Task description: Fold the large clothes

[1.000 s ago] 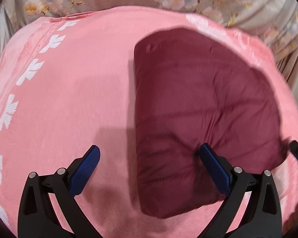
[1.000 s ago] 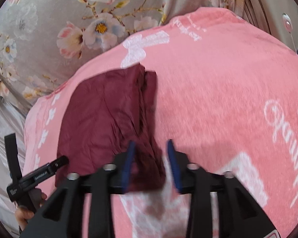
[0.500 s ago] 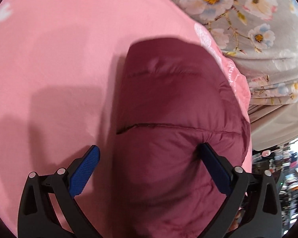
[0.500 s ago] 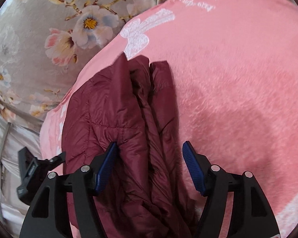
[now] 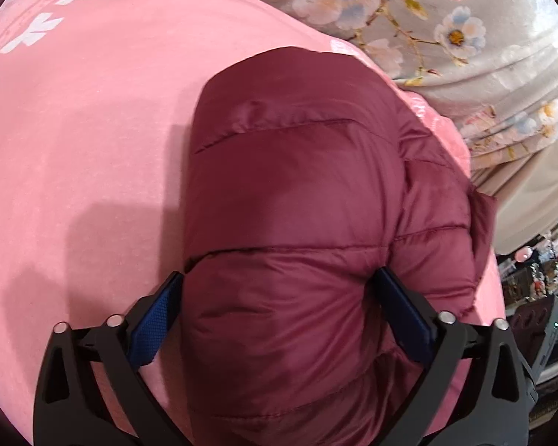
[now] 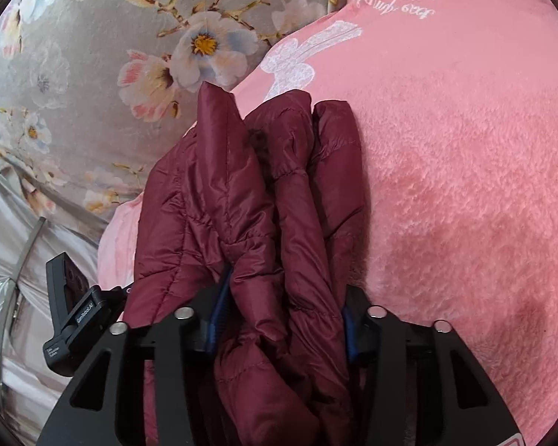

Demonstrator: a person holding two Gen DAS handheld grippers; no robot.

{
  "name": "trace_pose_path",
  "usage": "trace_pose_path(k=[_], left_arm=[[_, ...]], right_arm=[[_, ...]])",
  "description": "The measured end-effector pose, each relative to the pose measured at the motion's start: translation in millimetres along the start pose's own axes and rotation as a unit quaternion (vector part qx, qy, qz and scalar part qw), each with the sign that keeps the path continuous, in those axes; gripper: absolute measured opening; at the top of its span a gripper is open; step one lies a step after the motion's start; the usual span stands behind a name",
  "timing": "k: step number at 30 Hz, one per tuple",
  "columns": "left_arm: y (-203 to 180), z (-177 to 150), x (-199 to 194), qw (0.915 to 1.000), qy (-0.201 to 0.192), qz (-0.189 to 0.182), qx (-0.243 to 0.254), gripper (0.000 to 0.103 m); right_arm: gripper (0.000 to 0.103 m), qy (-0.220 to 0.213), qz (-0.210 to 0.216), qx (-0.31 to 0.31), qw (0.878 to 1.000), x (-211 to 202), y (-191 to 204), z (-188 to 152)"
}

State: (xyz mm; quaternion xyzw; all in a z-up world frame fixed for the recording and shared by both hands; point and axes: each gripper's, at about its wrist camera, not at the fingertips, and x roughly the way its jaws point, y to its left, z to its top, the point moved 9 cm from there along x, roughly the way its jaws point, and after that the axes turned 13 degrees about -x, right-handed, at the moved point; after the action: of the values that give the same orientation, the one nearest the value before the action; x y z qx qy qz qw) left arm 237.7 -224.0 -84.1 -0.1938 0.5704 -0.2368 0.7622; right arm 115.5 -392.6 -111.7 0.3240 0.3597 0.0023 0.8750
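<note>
A maroon quilted puffer jacket (image 5: 297, 200) lies folded into a thick bundle on a pink fleece blanket (image 5: 85, 119). My left gripper (image 5: 279, 308) straddles the near end of the bundle, its blue-padded fingers (image 5: 156, 316) wide apart on either side, pressing against the padding. In the right wrist view the jacket's stacked layers (image 6: 249, 200) show edge-on. My right gripper (image 6: 279, 319) is closed on these layers, with the fabric bunched between the fingers. The left gripper's body (image 6: 74, 319) shows at lower left of that view.
The pink blanket (image 6: 465, 186) with white bow and script prints covers the surface. A grey floral fabric (image 5: 465, 37) lies beyond it and also shows in the right wrist view (image 6: 93, 74). The blanket edge drops off beside the jacket; cluttered room shows at right (image 5: 539, 278).
Both grippers moved in onto the jacket. The right gripper opened, then closed on the stacked layers. The left gripper slid further over the bundle, still wide open.
</note>
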Motion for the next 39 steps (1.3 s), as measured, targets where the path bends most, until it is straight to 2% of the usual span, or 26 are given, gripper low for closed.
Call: trace_pose_path(k=[2,3,5,7,10,15,17,21,26,28,33,35,39], left_arm=[[-5,-1,-7,1.0000,-0.005,-0.007,0.004,0.075],[-8,-2,-11,0.9999,-0.008,-0.005,0.010,0.070],[-17,-4,-25,0.9995,-0.013,-0.013,0.024,0.052],[-29,-6,-42,0.9988,-0.016,-0.027,0.038,0.044],[-53,-13,-80,0.9956,-0.030,-0.055,0.069,0.040],[-93,-23,-157,0.9822,-0.098,-0.095,0.129,0.040],[-107,-27,-197,0.9733,-0.128,-0.117,0.150,0.040],[-125,-31,-262,0.9561,-0.180,-0.149,0.177,0.040],[-142,-30,-345,0.9276,-0.249,-0.187,0.207,0.041],[-145,-28,-378,0.9131,-0.281,-0.197,0.220,0.041],[-145,-20,-447,0.8769,-0.356,-0.201,0.253,0.041],[-141,-14,-465,0.8670,-0.378,-0.197,0.258,0.042],[-129,2,-489,0.8572,-0.404,-0.184,0.260,0.043]], right_arm=[[0.024,-0.004,0.010,0.005,1.000,-3,2,1],[0.021,-0.007,0.012,0.003,1.000,-6,4,2],[0.019,-0.013,0.004,-0.017,1.000,-16,15,5],[0.018,-0.023,0.003,-0.038,0.999,-31,30,7],[0.018,-0.056,0.000,-0.083,0.995,-78,69,13],[0.018,-0.125,0.006,-0.120,0.985,-150,119,26],[0.018,-0.151,0.011,-0.135,0.979,-175,138,30],[0.018,-0.214,0.021,-0.183,0.959,-229,188,39],[0.018,-0.278,0.041,-0.240,0.929,-281,254,52],[0.018,-0.299,0.048,-0.260,0.917,-293,277,58],[0.018,-0.350,0.067,-0.308,0.882,-317,336,70],[0.018,-0.363,0.076,-0.322,0.871,-319,355,74],[0.018,-0.372,0.094,-0.329,0.863,-312,380,82]])
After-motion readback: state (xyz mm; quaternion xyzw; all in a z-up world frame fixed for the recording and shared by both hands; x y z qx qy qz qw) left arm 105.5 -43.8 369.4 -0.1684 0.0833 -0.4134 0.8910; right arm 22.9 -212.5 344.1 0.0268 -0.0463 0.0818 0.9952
